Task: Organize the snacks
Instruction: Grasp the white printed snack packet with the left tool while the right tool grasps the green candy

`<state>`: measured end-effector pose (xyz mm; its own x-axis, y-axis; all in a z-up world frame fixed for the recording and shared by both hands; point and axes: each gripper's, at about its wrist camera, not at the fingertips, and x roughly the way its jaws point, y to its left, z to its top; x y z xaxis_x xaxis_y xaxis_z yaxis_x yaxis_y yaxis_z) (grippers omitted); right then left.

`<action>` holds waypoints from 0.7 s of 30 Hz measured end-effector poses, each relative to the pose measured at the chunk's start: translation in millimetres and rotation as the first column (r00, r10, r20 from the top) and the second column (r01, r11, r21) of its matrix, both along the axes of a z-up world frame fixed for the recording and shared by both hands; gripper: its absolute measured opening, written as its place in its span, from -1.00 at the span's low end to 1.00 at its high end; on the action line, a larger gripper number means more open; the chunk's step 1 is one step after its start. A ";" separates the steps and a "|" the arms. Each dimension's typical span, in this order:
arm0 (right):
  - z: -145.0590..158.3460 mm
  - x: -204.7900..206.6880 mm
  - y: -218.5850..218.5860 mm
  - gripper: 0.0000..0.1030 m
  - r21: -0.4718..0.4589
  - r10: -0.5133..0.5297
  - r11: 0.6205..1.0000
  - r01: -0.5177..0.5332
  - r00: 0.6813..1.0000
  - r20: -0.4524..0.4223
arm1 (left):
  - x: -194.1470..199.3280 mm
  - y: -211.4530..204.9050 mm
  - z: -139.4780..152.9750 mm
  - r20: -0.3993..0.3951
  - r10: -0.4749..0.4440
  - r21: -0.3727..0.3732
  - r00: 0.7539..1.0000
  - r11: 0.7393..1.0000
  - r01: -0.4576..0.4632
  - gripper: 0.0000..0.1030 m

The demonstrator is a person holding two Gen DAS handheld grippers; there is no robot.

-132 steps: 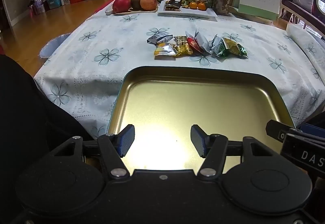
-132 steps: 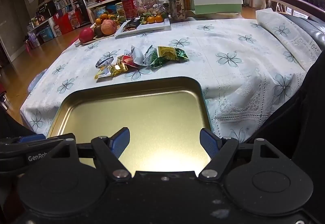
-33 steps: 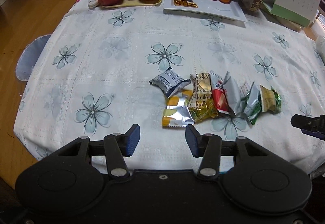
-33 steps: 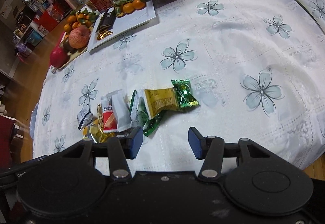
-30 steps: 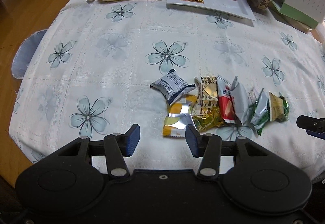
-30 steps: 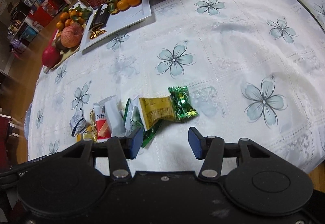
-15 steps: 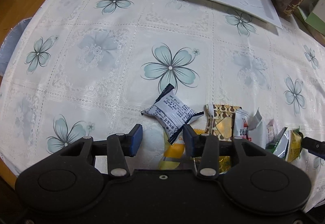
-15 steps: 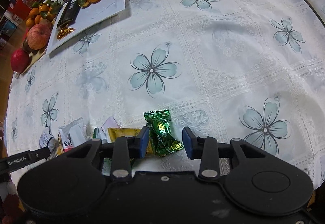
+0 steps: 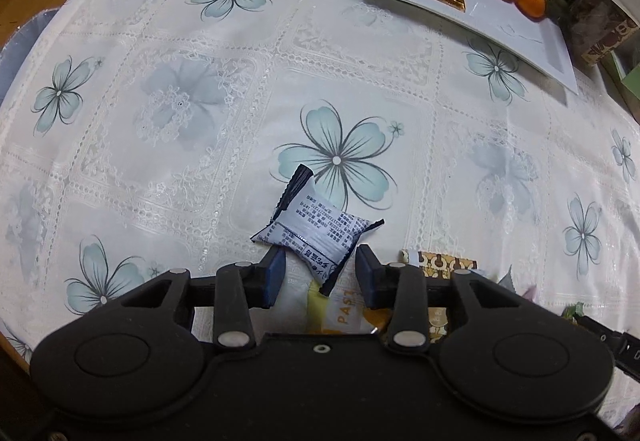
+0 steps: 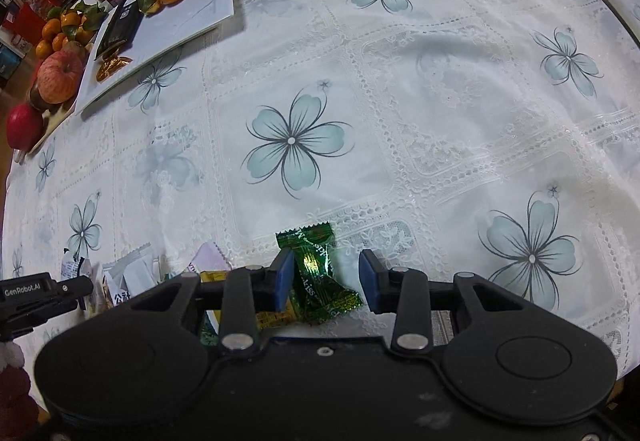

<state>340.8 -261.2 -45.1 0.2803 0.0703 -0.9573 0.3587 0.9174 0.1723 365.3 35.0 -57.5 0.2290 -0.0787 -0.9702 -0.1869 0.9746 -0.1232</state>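
Dual snack pickup, pre-grasp
My left gripper (image 9: 320, 277) and right gripper (image 10: 326, 279) stand spread around the white packet (image 9: 314, 235) and green candy (image 10: 316, 277); both look light and crinkly, so I should pinch mid-body.

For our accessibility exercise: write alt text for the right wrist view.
The right gripper, open, straddles a shiny green foil candy wrapper lying on a white lace tablecloth with pale blue flowers. More snack packets lie to its left; a white rectangular plate and fruit sit beyond.
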 end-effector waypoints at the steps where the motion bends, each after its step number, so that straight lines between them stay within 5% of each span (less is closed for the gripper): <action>1: -0.6 0.1 -0.2 -0.24 0.005 -0.001 1.000 0.001 1.000 -0.003 | 1.7 -0.8 -1.3 -0.004 0.006 -0.002 1.000 1.000 -0.006 -0.10; 10: -3.5 -0.8 -6.7 -0.11 0.024 -0.015 1.000 0.015 1.000 -0.016 | 8.3 -12.9 -1.2 0.013 0.010 0.018 1.000 1.000 -0.010 -0.10; 13: -5.2 -0.9 -8.5 -0.11 0.027 -0.019 0.999 0.019 1.000 -0.017 | 7.7 -12.5 1.7 0.017 0.013 -0.019 1.000 1.000 -0.013 -0.40; 15: -5.1 -0.8 -9.6 -0.22 0.017 -0.017 1.000 0.017 1.000 -0.019 | 6.5 -12.5 6.5 0.034 0.013 -0.026 0.999 1.000 -0.012 -0.53; 17: -6.0 0.0 -10.5 -0.57 0.026 -0.002 1.000 0.002 1.000 -0.017 | 5.3 -11.6 12.4 0.056 0.015 -0.023 0.998 1.000 -0.014 -0.56; 21: -3.5 -0.3 -13.1 -0.62 0.038 -0.027 0.999 0.027 1.000 -0.007 | 3.0 -6.3 25.2 0.086 0.025 -0.051 0.996 0.998 -0.021 -0.67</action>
